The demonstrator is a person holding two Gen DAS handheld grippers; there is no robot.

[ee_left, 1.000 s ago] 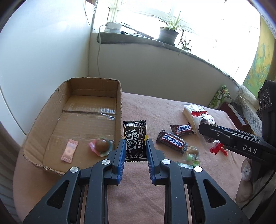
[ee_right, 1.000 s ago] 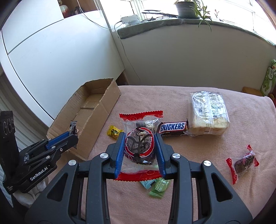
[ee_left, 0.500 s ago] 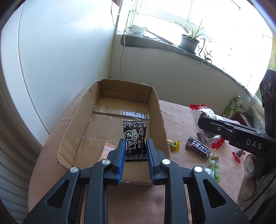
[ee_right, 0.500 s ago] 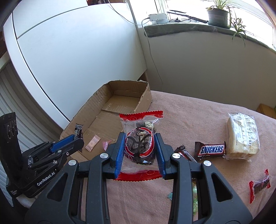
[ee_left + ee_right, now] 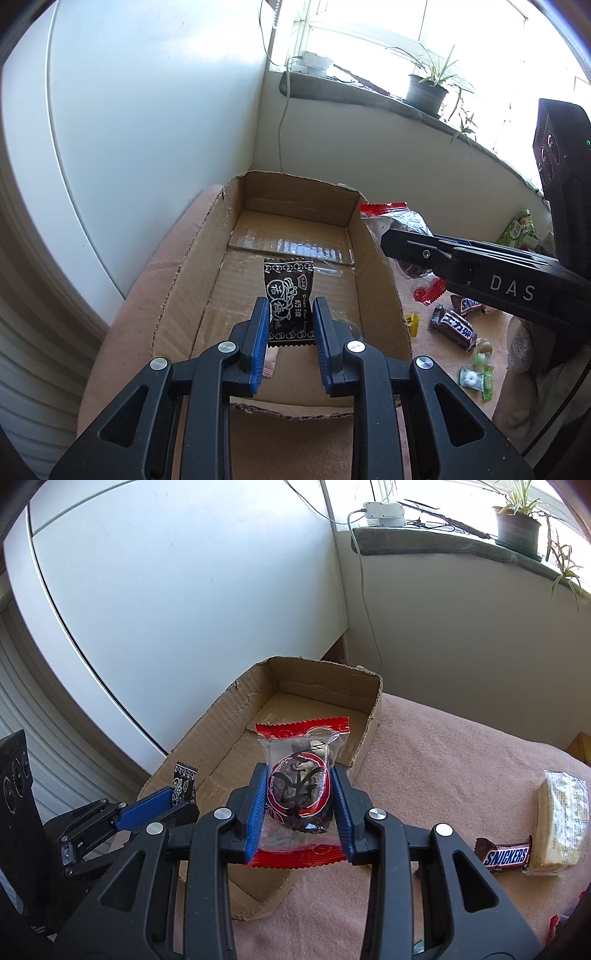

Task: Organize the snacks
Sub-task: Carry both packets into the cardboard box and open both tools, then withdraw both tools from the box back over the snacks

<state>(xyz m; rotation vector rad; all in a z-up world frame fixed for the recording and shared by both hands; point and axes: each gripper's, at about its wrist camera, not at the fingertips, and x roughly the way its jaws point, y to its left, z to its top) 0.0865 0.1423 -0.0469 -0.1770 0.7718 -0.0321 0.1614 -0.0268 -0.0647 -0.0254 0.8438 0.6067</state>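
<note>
Over the cardboard box [image 5: 380, 280] on the pink-covered table [image 5: 461, 746], the right gripper [image 5: 298, 805] is clamped narrowly on a red-edged clear snack packet [image 5: 301, 775], while the left gripper [image 5: 290, 332] pinches a smaller black plum-candy sachet [image 5: 289, 295] above the box floor.

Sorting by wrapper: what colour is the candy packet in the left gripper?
Black with white print; the candy packet shows best in the left wrist view.

We see a white panelled wall [image 5: 155, 122], a bright sunlit window [image 5: 369, 40] over a grey stone sill [image 5: 443, 542], and a dark potted green plant [image 5: 426, 94].
</note>
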